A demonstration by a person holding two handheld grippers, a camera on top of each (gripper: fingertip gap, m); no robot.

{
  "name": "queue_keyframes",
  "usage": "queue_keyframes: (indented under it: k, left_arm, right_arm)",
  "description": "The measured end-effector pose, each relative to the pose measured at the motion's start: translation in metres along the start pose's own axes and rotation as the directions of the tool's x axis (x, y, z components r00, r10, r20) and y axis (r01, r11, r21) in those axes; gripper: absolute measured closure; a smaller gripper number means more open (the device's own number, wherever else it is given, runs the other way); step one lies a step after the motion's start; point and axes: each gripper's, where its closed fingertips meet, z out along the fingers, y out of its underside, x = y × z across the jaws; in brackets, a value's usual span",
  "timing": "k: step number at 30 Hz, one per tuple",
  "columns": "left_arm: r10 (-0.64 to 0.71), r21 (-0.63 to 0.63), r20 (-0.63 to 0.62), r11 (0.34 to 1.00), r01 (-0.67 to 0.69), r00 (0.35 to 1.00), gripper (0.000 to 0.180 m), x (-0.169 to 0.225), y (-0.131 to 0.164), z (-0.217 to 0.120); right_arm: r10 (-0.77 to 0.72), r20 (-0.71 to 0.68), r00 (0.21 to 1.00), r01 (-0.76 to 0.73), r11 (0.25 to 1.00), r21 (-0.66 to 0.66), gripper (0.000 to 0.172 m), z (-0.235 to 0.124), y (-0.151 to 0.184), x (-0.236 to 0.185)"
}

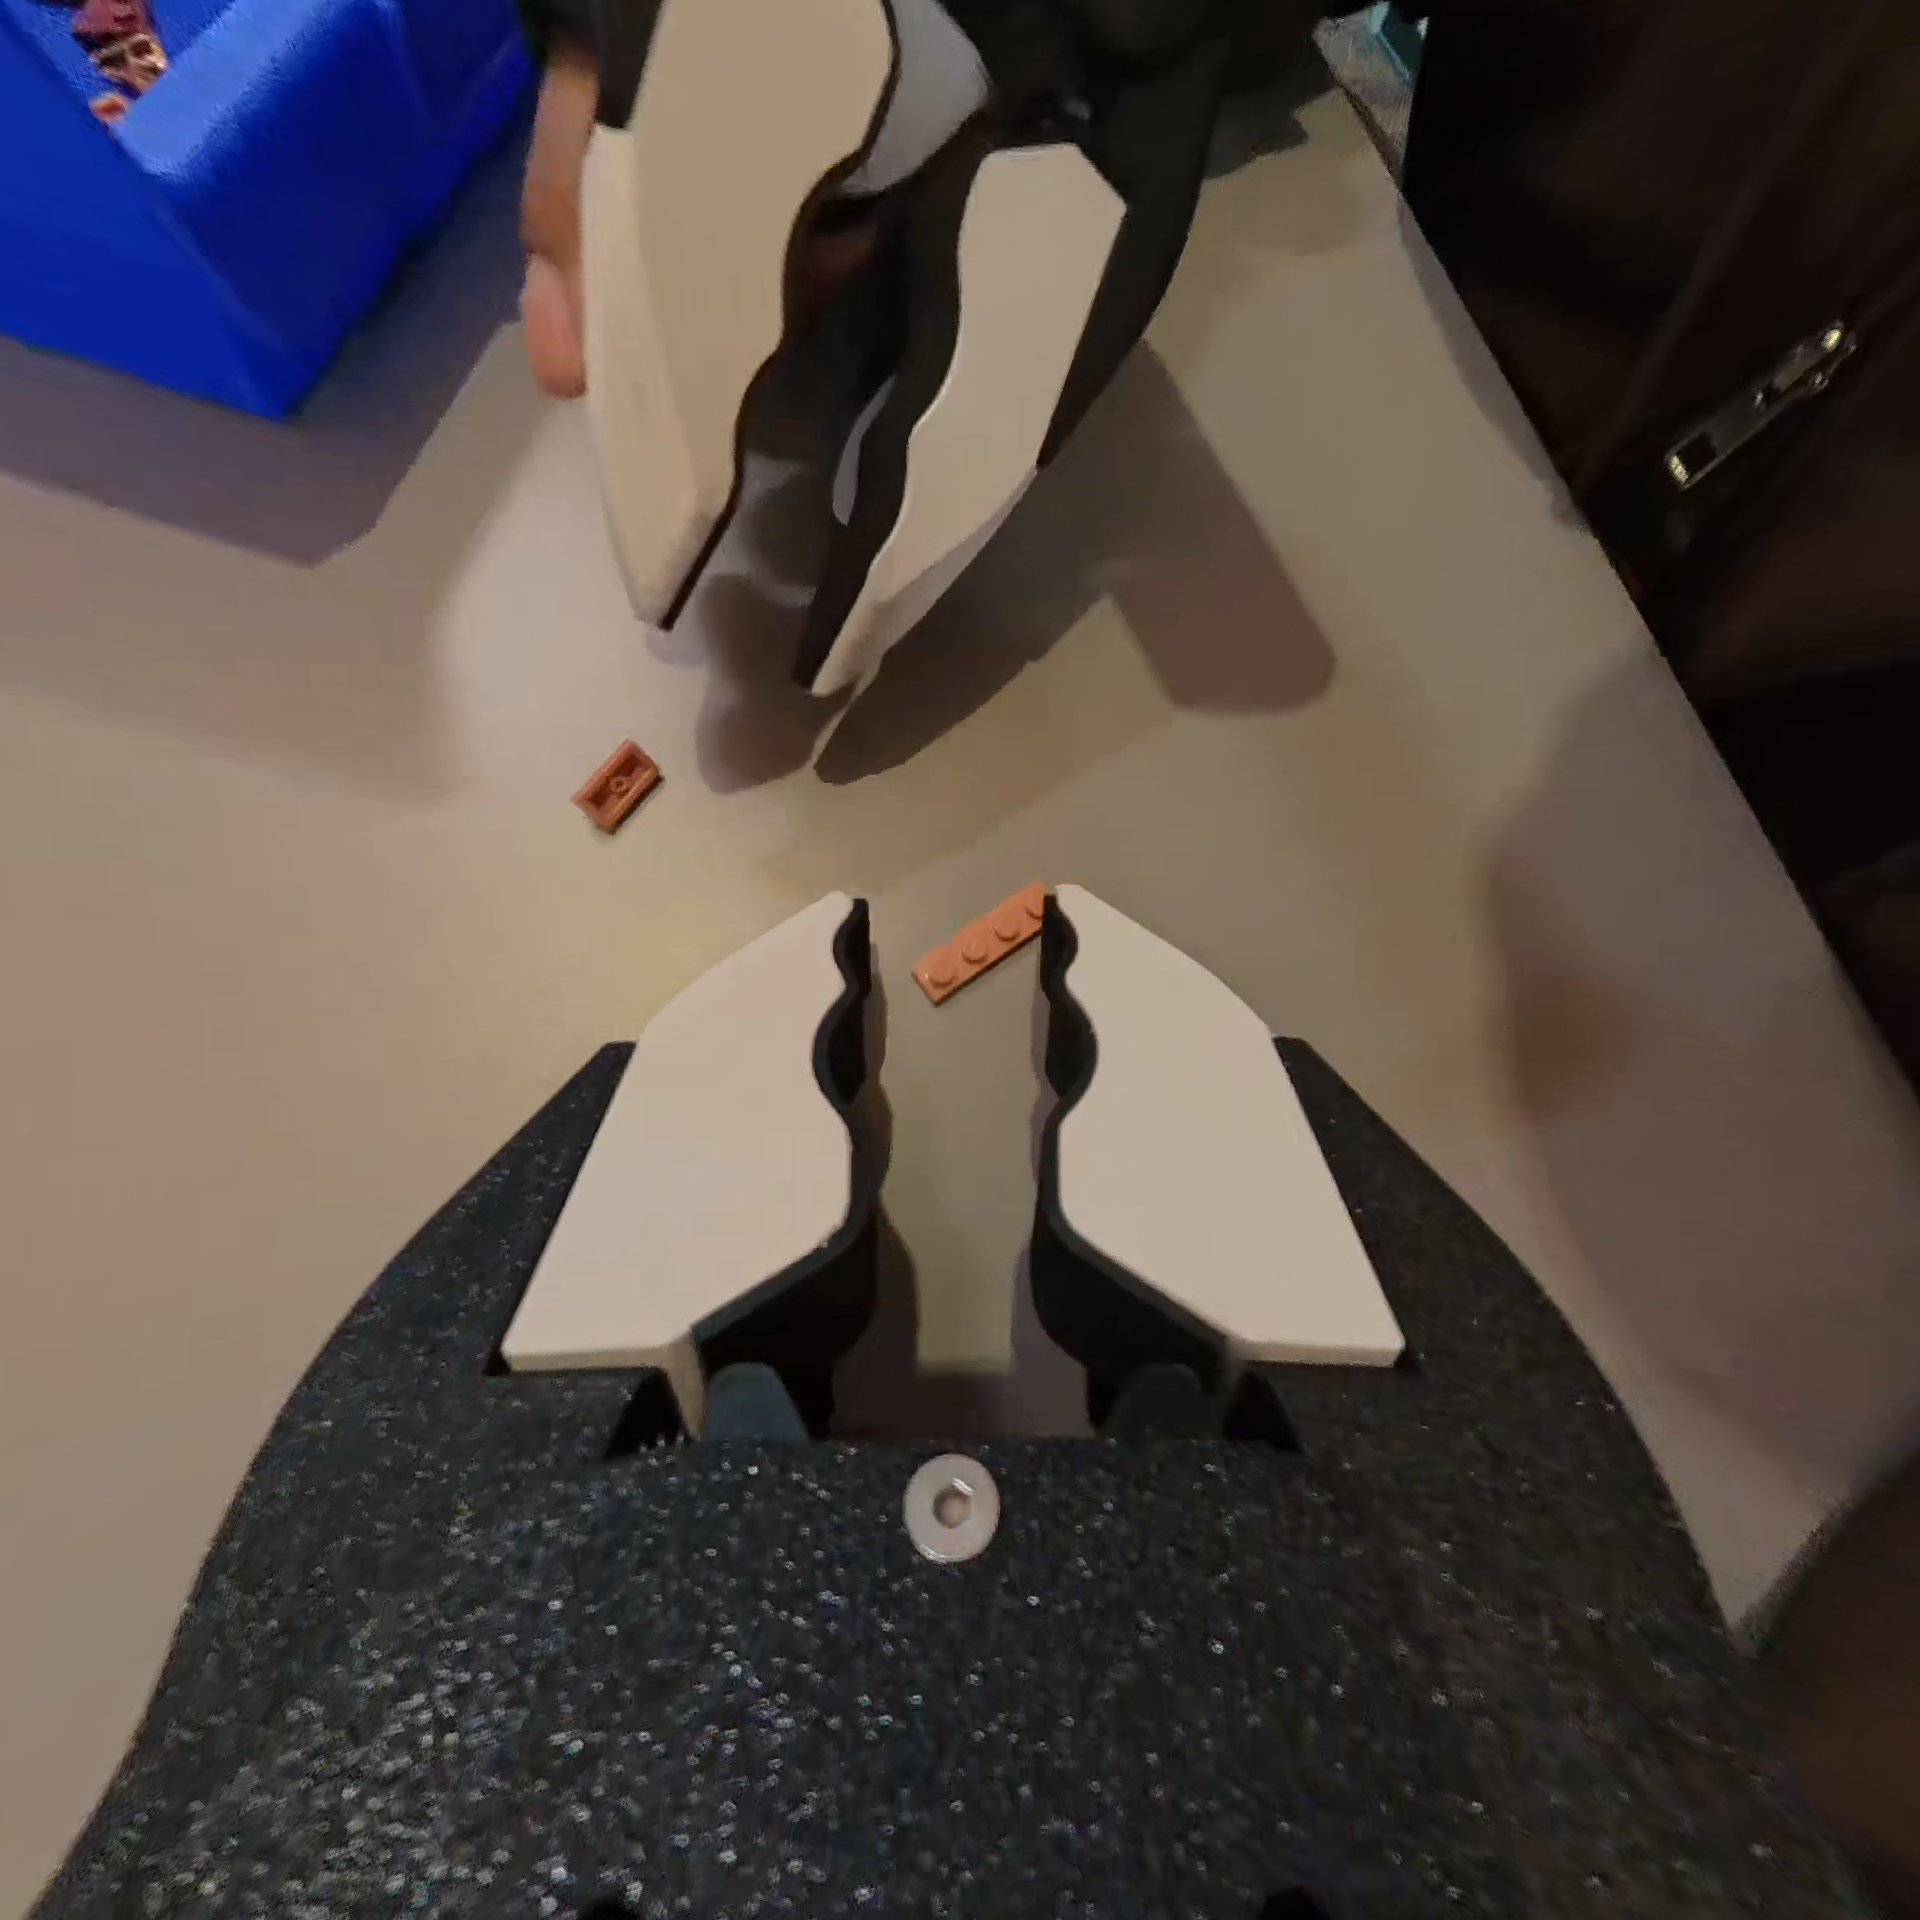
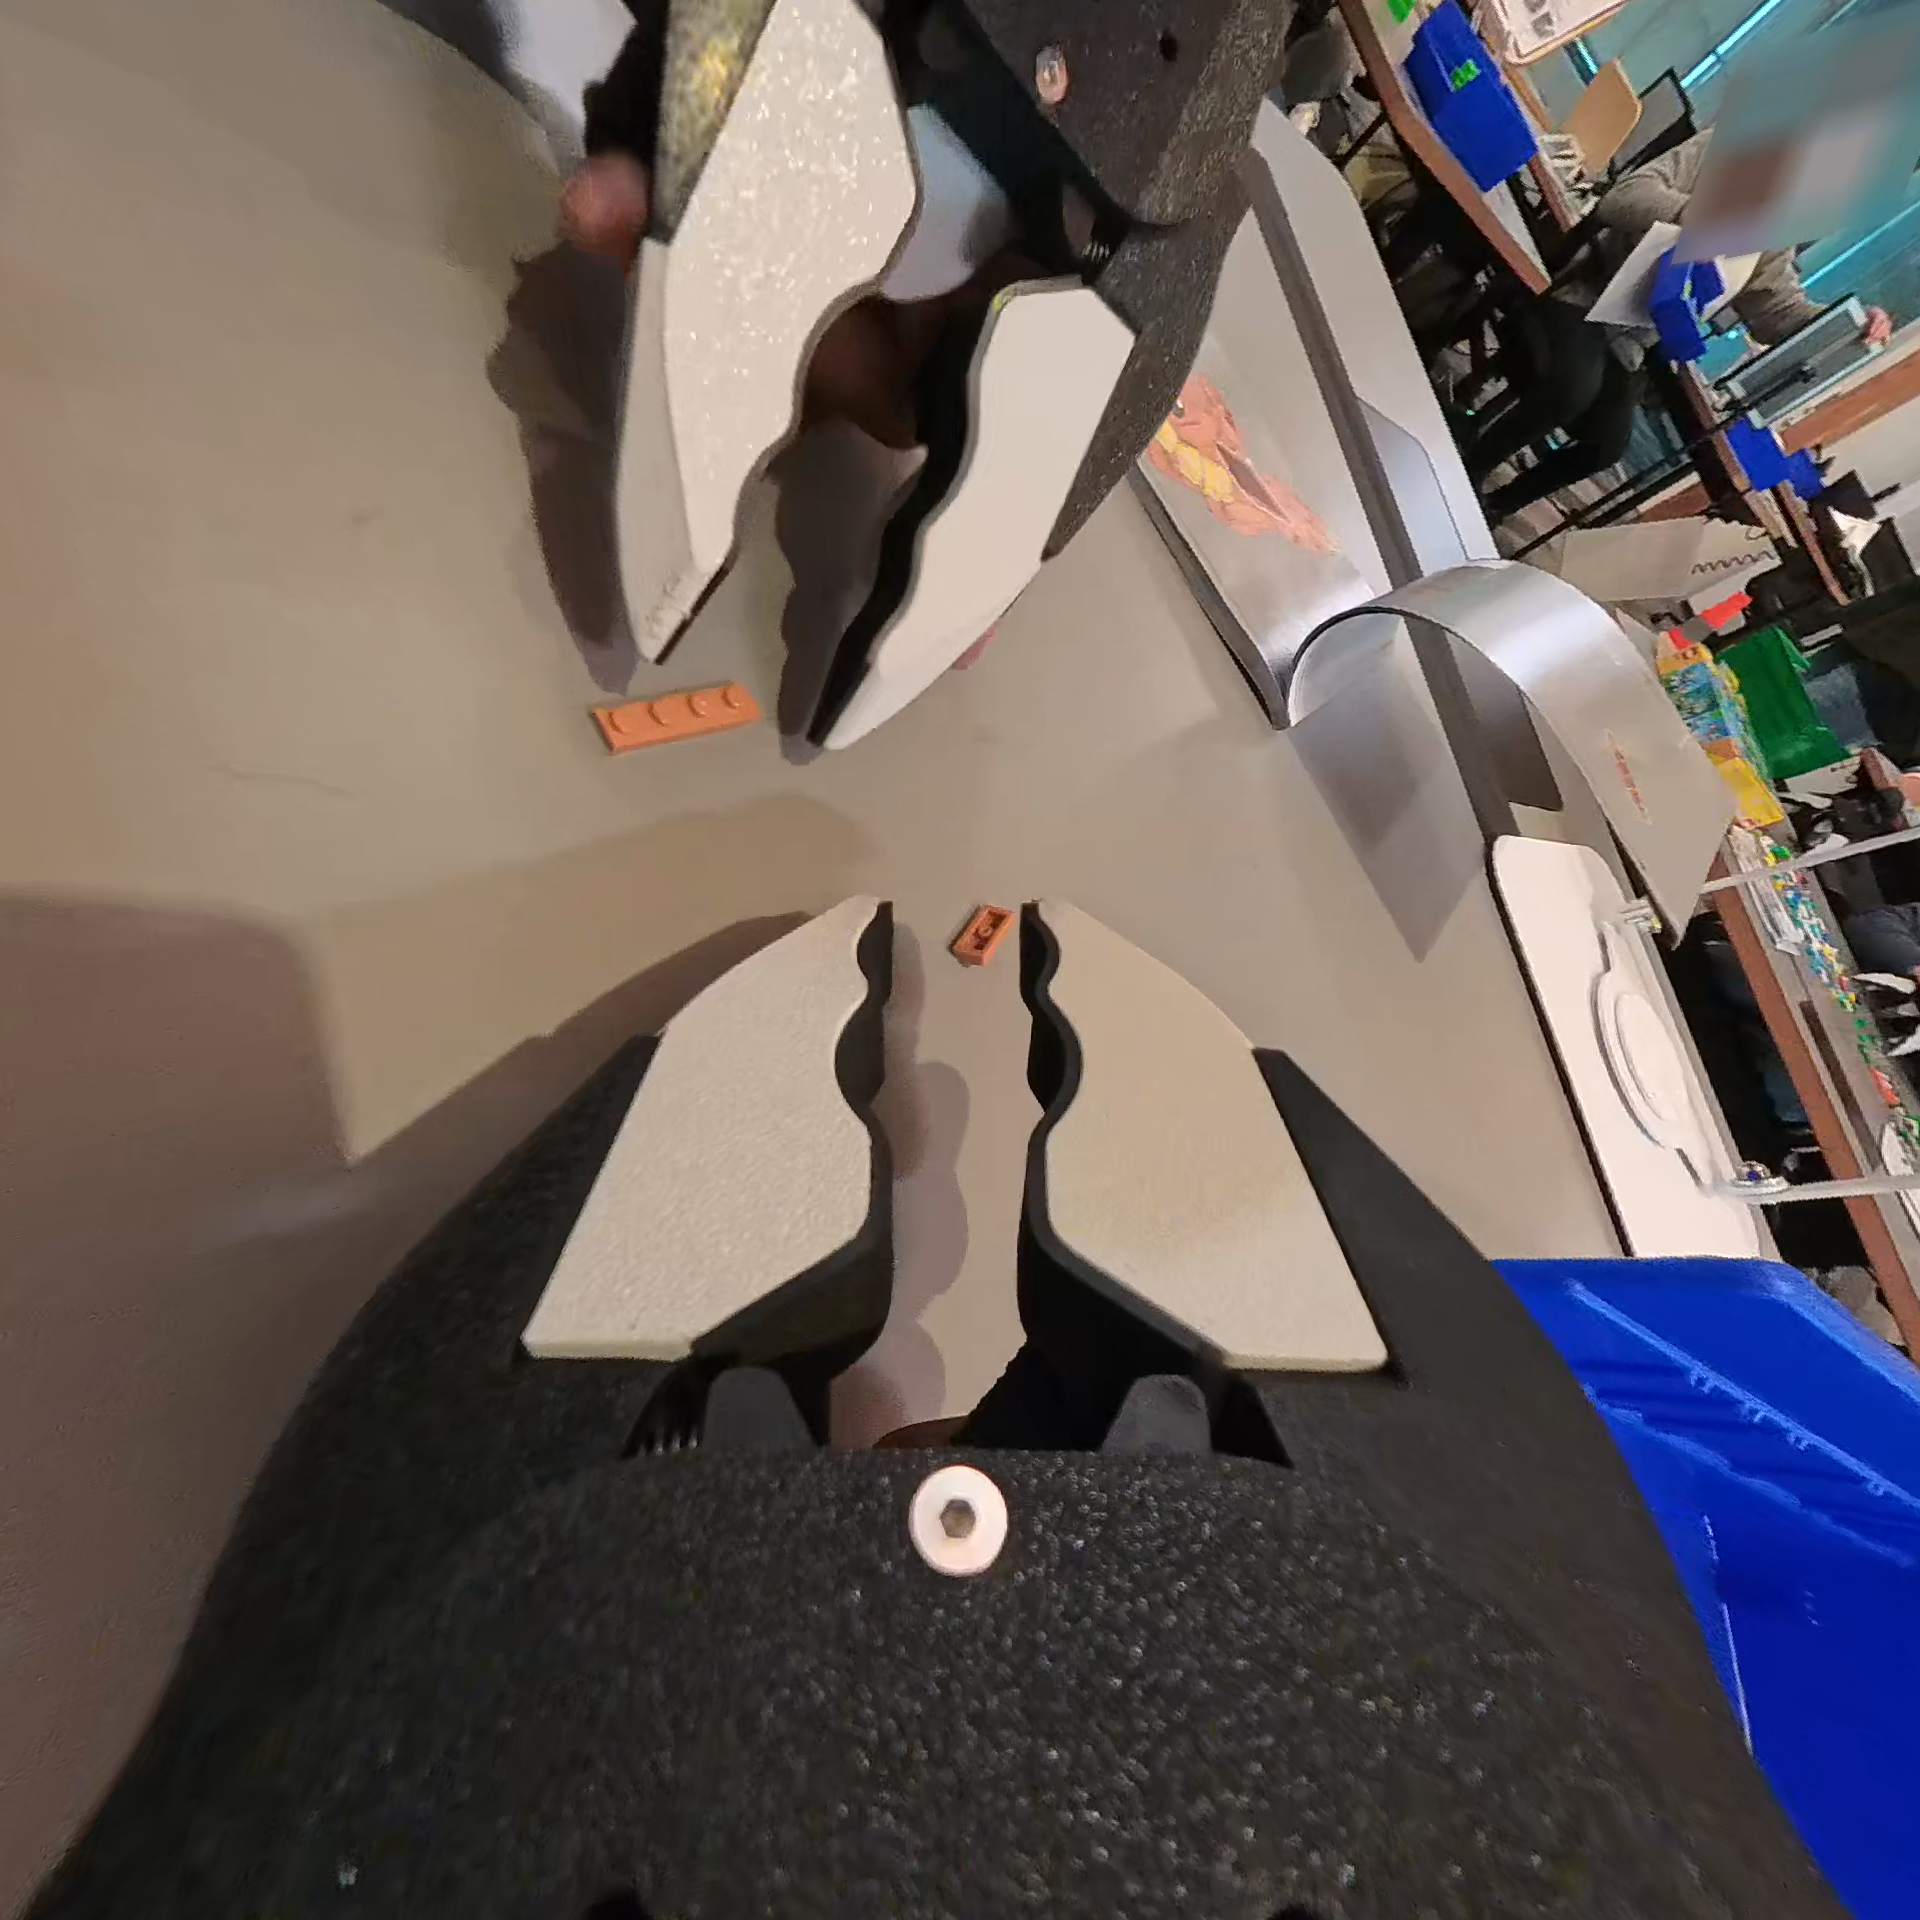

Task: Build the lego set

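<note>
The left gripper (image 1: 956,914) has its jaws apart above a long orange brick (image 1: 982,943) on the beige table (image 1: 260,987). Opposite, the right gripper (image 2: 956,920) hovers, jaws apart, over a small orange brick (image 2: 982,933). Farther off is a blue bin (image 1: 208,208).

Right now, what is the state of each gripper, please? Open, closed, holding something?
Left gripper: open, holds nothing; the long orange four-stud plate lies on the table between its fingertips.
Right gripper: open, holds nothing; the small orange plate lies between its fingertips.
</note>
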Motion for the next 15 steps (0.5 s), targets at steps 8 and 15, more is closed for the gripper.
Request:
queue_keyframes:
  k: [8, 15]
  left_arm:
    - [0.105, -0.084, 0.039, 0.991, -0.102, 0.994, 0.171, -0.001, 0.009, 0.006]
    - [-0.002, -0.005, 0.06, 1.0, 0.002, 0.998, 0.175, -0.015, -0.01, 0.012]
  right_arm:
    - [0.013, 0.021, 1.0, -0.013, 1.0, 0.0, 0.149, 0.001, 0.001, -0.002]
    - [0.108, 0.075, 0.991, -0.109, 0.994, 0.003, 0.149, -0.001, 0.002, -0.002]
